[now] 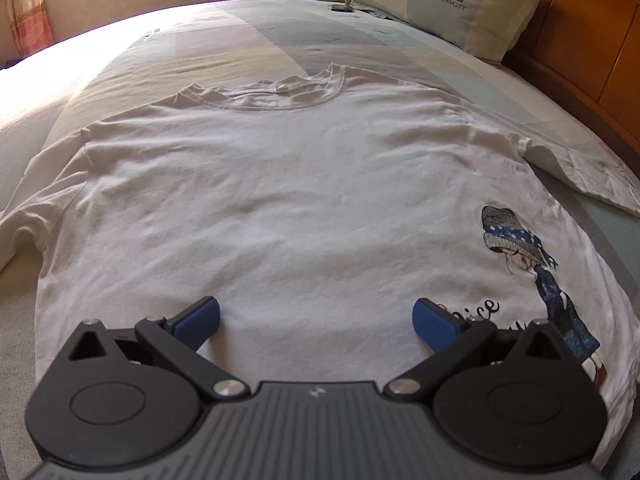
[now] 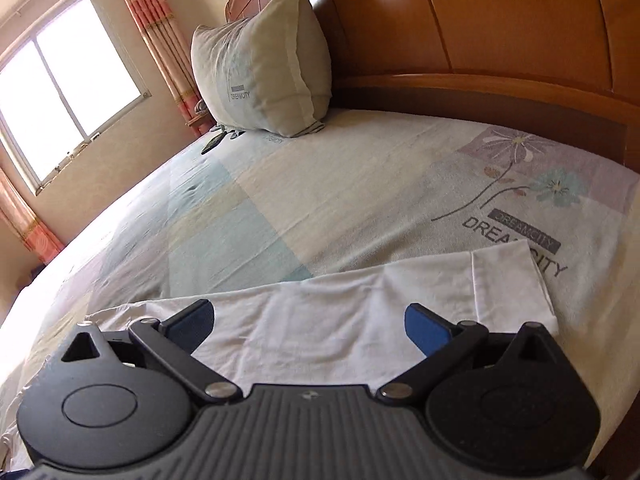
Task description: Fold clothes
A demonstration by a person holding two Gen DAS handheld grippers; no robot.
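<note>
We hover left gripper [image 1: 316, 316] spread over white T-shirt [image 1: 280, 200] | right gripper [image 2: 310, 320] spread above sleeve [image 2: 360, 300] | pillow [image 2: 264, 60] at 11 o'clock

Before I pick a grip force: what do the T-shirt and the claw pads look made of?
T-shirt: soft matte knit, probably cotton; it lies limp with fine wrinkles and a stitched, ribbed neckline. Left claw pads: blue, dull, likely rubber or foam, on black plastic arms with metal pins.

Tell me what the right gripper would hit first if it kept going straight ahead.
Most likely the shirt sleeve: the open right gripper points low across it, just above the cloth. If it clears the sleeve, the bedsheet comes next. Depth is hard to judge here.
</note>
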